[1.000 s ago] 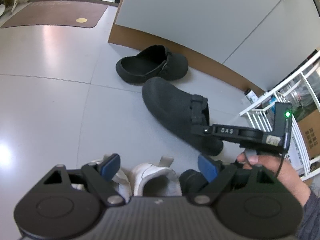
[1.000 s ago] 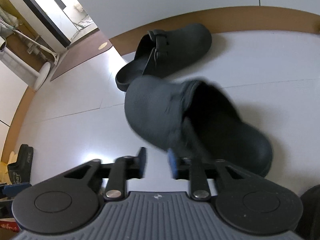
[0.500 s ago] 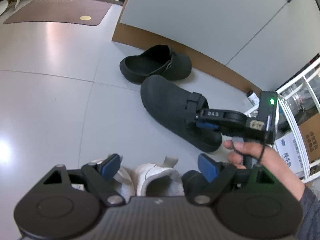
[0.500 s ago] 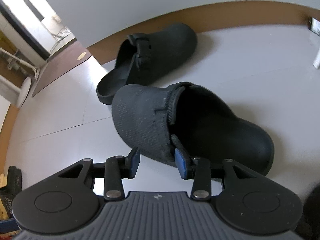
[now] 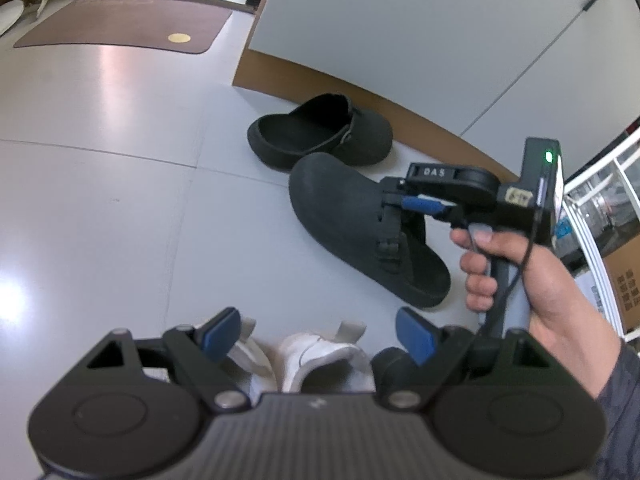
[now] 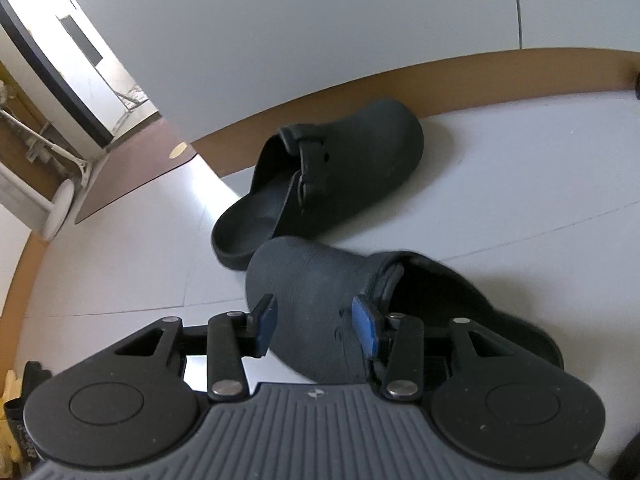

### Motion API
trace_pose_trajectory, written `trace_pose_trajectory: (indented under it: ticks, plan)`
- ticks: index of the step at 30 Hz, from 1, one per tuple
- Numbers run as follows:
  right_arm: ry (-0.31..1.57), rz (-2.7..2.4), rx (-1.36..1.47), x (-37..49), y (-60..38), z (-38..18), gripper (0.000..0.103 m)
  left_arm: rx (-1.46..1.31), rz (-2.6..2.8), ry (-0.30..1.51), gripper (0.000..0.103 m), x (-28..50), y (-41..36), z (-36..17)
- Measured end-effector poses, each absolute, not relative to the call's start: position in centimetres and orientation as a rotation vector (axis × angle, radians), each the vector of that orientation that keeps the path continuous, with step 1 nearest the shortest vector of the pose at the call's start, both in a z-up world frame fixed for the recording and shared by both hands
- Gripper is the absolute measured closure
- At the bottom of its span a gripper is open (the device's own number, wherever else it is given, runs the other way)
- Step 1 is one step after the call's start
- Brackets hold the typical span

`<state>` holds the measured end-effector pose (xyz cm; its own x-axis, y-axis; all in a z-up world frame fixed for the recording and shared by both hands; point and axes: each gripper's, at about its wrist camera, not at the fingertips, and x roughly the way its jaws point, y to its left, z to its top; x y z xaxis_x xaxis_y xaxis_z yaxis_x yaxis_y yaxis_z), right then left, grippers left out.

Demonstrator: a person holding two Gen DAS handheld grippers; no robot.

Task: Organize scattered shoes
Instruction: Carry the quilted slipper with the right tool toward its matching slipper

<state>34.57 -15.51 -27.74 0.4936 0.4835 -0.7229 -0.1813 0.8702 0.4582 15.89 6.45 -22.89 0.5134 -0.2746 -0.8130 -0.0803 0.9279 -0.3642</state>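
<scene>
The near black clog (image 6: 320, 312) lies on the grey floor (image 5: 100, 208), its toe just beside the open heel of the far black clog (image 6: 340, 184), which lies close along the brown baseboard (image 6: 480, 76) of the white wall. The right gripper (image 6: 314, 320) is at the strap side of the near clog; its jaws have just been opening and now stand at a middle width, with the upper of the clog between them. The blue pads are beside the clog, and I cannot see them pressing on it. In the left wrist view a hand (image 5: 520, 272) holds this gripper by its handle, on the side of the near clog away from the doormat (image 5: 120, 28). The left gripper (image 5: 320, 332) has its jaws wide and holds nothing; under it, nearer than the black clogs, lie white shoes (image 5: 320, 356).
</scene>
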Motion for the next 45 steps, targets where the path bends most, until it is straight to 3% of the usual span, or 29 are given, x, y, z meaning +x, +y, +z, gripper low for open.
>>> trace_pose_trajectory:
  ticks: [12,14,15,19,25,27,29,31,33,45]
  plan:
    - [0.960,0.467,0.125,34.4,-11.5,-26.9,0.057,-0.392,-0.113,1.026,0.016,15.8,7.1,-22.6]
    - [0.965,0.466,0.082,34.3,-11.1,-27.1,0.076,-0.402,-0.107,1.026,0.016,15.7,7.4,-22.6]
    - [0.966,0.476,0.060,34.3,-11.0,-27.3,0.093,-0.405,-0.107,1.026,0.016,15.7,7.4,-22.6]
    - [0.960,0.568,-0.035,33.6,-11.0,-27.8,0.101,-0.404,-0.111,1.027,0.016,15.7,7.5,-22.6]
    - [0.959,0.641,-0.011,34.0,-12.5,-27.1,0.103,-0.402,-0.112,1.023,0.016,15.8,7.3,-22.5]
    - [0.958,0.667,0.063,34.5,-13.5,-26.4,0.100,-0.398,-0.110,1.021,0.016,15.7,7.3,-22.5]
    - [0.952,0.647,0.122,35.0,-14.5,-25.7,0.091,-0.401,-0.102,1.022,0.016,15.7,7.4,-22.6]
    - [0.943,0.618,0.144,35.4,-15.2,-25.3,0.046,-0.406,-0.099,1.026,0.016,15.8,7.5,-22.7]
    - [0.937,0.562,0.156,35.6,-15.8,-25.2,0.034,-0.406,-0.102,1.025,0.016,15.8,7.4,-22.8]
    - [1.103,0.428,0.223,37.6,-15.8,-29.1,0.034,-0.417,-0.099,1.029,0.016,15.8,7.8,-23.0]
